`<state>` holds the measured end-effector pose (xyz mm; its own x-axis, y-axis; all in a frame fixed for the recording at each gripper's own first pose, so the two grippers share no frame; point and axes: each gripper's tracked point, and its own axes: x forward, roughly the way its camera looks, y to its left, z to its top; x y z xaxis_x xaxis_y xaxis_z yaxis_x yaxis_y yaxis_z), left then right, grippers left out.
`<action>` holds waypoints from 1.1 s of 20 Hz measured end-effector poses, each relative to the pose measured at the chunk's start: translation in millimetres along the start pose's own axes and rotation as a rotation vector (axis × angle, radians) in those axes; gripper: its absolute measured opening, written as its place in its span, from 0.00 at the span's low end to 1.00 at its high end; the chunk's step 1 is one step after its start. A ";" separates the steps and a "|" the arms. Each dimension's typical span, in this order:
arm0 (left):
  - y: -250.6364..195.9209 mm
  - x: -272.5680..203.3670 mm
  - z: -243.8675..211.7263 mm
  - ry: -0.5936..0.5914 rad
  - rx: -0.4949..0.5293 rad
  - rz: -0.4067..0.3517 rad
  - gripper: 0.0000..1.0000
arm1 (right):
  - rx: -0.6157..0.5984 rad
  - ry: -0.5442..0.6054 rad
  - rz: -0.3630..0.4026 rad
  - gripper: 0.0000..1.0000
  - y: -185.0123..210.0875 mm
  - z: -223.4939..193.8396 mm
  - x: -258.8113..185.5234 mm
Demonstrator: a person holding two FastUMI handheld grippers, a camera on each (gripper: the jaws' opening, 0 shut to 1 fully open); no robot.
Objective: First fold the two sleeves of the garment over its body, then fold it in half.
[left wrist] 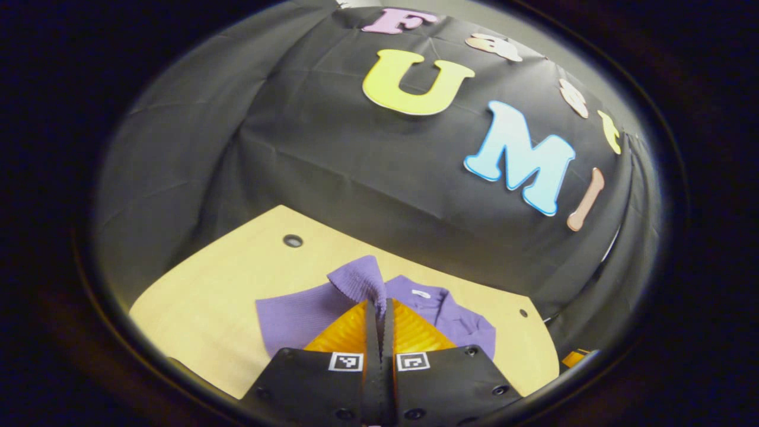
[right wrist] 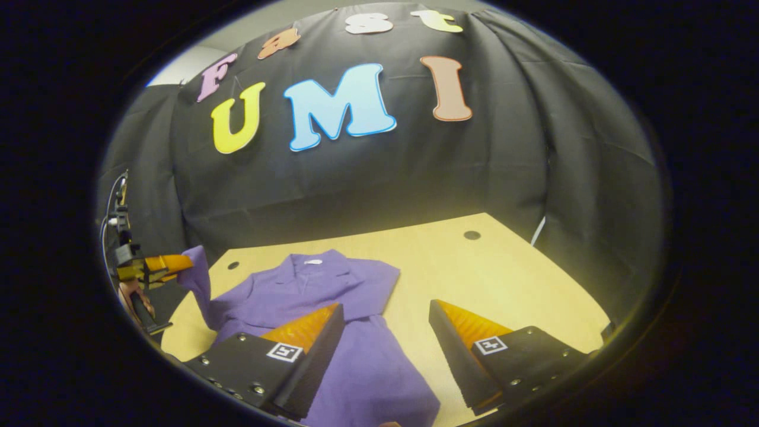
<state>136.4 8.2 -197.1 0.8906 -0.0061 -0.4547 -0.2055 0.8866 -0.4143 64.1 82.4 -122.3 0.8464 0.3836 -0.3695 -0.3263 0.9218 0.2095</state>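
1. Purple and soft, the garment lies spread on the pale wooden table, collar toward the black cloth wall.
2. Over at the left, the left gripper has its fingers pressed together on a sleeve, the cuff lifted clear of the tabletop.
3. In the right gripper view that same sleeve hangs raised beside the garment's body.
4. Right gripper hovers with fingers wide apart over the garment's right edge, gripping nothing.
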 end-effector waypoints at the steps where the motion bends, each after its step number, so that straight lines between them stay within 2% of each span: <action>1: -12.7 7.0 -3.6 0.012 0.006 -0.018 0.06 | -0.001 0.000 -0.010 0.90 -5.9 0.2 -0.7; 9: -127.3 56.8 -59.9 0.119 0.088 -0.174 0.06 | 0.001 0.018 -0.039 0.90 -31.6 -8.9 -1.8; 14: -179.2 74.4 -100.6 0.180 0.126 -0.243 0.06 | -0.008 0.027 -0.044 0.90 -44.3 -16.2 -4.8; 18: -209.4 86.3 -130.8 0.224 0.169 -0.264 0.06 | -0.019 0.034 -0.040 0.90 -54.0 -21.4 -9.2; 22: -220.5 102.2 -162.5 0.271 0.227 -0.245 0.06 | -0.001 0.037 -0.043 0.90 -65.2 -24.6 -15.8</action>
<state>206.8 -263.0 -280.3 0.7568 -0.3236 -0.5679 0.1201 0.9229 -0.3659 61.6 17.6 -152.4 0.8435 0.3455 -0.4113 -0.2903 0.9375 0.1920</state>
